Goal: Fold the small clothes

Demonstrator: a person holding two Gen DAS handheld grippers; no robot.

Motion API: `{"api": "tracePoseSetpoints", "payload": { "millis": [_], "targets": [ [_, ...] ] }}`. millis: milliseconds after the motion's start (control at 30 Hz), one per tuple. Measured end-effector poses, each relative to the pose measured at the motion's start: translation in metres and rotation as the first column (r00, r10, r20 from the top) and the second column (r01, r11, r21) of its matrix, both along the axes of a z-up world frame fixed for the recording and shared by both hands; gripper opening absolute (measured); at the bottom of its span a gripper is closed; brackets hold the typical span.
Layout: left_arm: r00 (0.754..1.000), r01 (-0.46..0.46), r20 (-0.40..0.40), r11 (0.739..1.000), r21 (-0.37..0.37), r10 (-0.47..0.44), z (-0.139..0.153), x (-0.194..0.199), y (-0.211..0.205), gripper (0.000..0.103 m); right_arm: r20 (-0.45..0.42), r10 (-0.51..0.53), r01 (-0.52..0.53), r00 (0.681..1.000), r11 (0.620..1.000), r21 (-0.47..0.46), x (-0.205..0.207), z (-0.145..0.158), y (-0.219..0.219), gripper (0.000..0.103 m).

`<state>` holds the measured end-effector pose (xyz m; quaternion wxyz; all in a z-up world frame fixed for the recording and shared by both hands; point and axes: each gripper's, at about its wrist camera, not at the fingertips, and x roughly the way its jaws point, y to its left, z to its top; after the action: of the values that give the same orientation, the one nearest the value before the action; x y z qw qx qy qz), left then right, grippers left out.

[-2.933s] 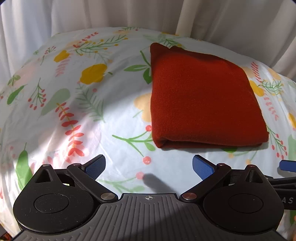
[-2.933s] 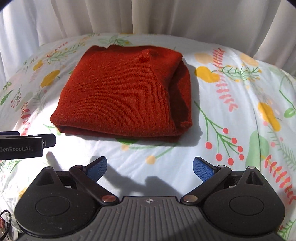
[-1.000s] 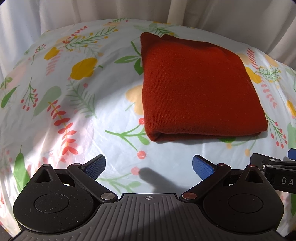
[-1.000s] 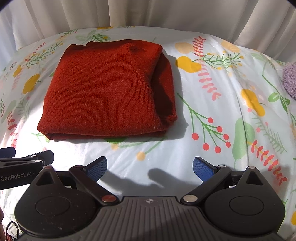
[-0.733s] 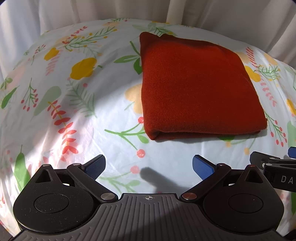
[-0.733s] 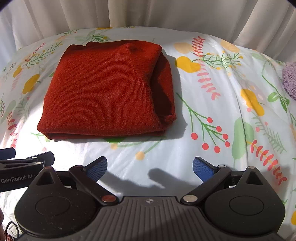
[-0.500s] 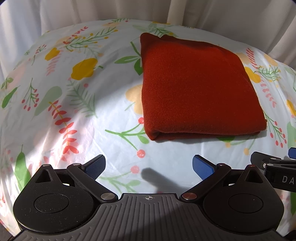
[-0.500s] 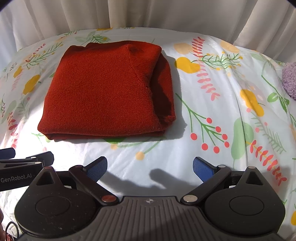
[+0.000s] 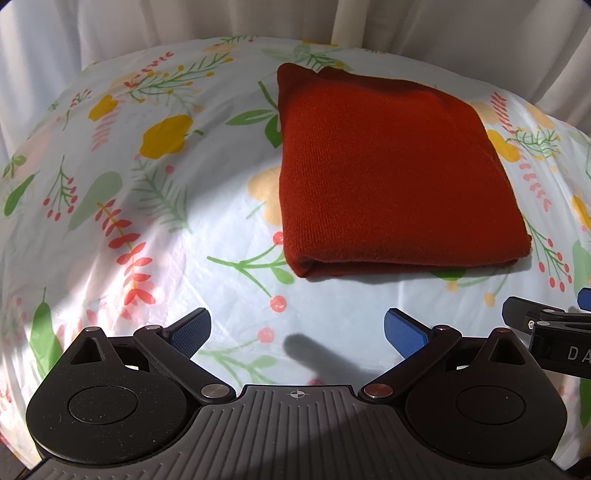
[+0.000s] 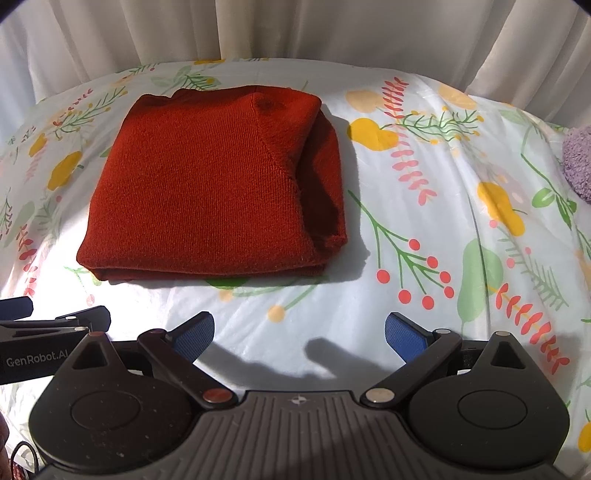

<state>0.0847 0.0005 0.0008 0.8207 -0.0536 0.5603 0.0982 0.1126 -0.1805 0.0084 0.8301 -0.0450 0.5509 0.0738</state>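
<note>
Your red knit [image 9: 391,177] already lies folded into a thick, squarish packet on the floral cloth [image 9: 155,229] of the desk, toward the far side and well short of the white curtain [image 10: 295,29]. The near edge is a clean rounded fold. Seen from the right wrist, the right edge is looser — inner layers bulge out and one corner [image 10: 332,240] pokes past the top layer. So this piece looks done or nearly so; at most, that right side wants tucking or pressing flat. A lilac fuzzy thing [image 10: 578,162] shows at the far right edge of the desk. It may be the next garment, but too little of it is visible to tell.

Your left claw [image 9: 297,332] has its blue pads spread wide, holding nothing, hovering over bare cloth near the packet's front edge without touching it. Your right claw [image 10: 299,334] is the same — pads wide apart, empty, clear of the knit. The two claws sit just beside each other.
</note>
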Motion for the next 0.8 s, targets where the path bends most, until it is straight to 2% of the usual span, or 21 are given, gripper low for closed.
{"api": "tracePoseSetpoints", "payload": {
  "millis": [800],
  "targets": [
    [1.000,0.004,-0.001,1.000,-0.006,-0.004,0.0022,0.0013,0.0002,0.102,0.002,-0.002,0.002,1.000,1.000,-0.003,0.0010,0.0015,0.0001,0.099]
  ]
}}
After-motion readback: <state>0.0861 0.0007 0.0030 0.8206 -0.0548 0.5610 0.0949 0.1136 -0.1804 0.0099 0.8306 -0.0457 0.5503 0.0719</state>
